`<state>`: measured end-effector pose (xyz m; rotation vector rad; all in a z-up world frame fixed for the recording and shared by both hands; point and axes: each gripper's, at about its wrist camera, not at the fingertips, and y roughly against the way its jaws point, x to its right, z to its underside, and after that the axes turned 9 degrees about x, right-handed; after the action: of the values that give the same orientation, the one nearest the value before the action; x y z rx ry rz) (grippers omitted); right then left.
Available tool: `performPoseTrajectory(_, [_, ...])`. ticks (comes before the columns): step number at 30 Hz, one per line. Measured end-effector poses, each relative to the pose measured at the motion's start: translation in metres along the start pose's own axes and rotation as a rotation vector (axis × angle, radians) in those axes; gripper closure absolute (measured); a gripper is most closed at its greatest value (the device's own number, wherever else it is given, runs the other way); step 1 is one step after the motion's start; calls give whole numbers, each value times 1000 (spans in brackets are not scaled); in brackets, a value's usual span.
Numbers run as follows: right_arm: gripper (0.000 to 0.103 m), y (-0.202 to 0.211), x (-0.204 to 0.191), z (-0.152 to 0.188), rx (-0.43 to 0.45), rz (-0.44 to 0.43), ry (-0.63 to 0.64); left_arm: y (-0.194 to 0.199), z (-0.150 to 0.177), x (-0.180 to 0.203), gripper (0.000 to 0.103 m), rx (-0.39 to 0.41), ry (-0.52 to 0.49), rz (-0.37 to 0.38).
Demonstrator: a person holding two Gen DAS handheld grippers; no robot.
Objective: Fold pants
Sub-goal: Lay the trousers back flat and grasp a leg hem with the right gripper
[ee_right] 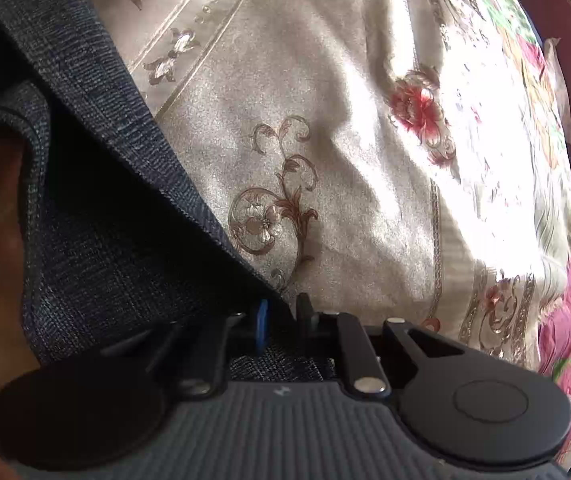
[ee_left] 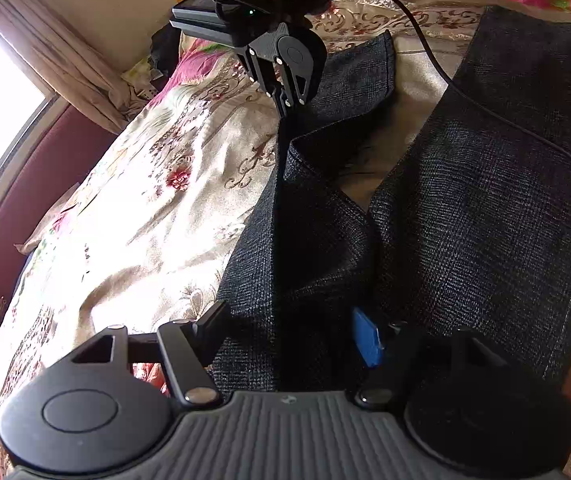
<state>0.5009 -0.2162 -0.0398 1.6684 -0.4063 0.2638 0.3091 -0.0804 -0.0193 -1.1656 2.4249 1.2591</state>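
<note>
Pants (ee_left: 485, 208) lie spread on the floral bedspread (ee_left: 157, 200), legs splayed toward the far side. Left gripper (ee_left: 297, 344) has its fingers wide apart, straddling the near edge of the left leg, not pinched. Right gripper (ee_right: 281, 320) is clamped on the outer edge of that same leg farther out, lifting it. My read: close the left on the edge first, then carry both together over the right leg, keeping the cloth taut, seams aligned.
</note>
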Motion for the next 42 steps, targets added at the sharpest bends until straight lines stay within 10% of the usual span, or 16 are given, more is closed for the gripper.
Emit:
performPoseTrajectory(13, [100,182,1,20,162,432,-359,22,-26,-4,17,37,-83,-123])
performPoseTrajectory(18, [103,265,-54,51,150,528,-465,43,-31,8,17,56,-56,-94])
performPoseTrajectory(25, [103,219,-142,115,12,276,-838,33,-25,63,17,13,-127,8])
performPoseTrajectory(32, [92,204,-67,90,172,189,-1064,32,-40,56,17,46,-126,-46])
performPoseTrajectory(42, [74,147,4,30,59,284,-588,13,-37,39,17,125,-92,-45])
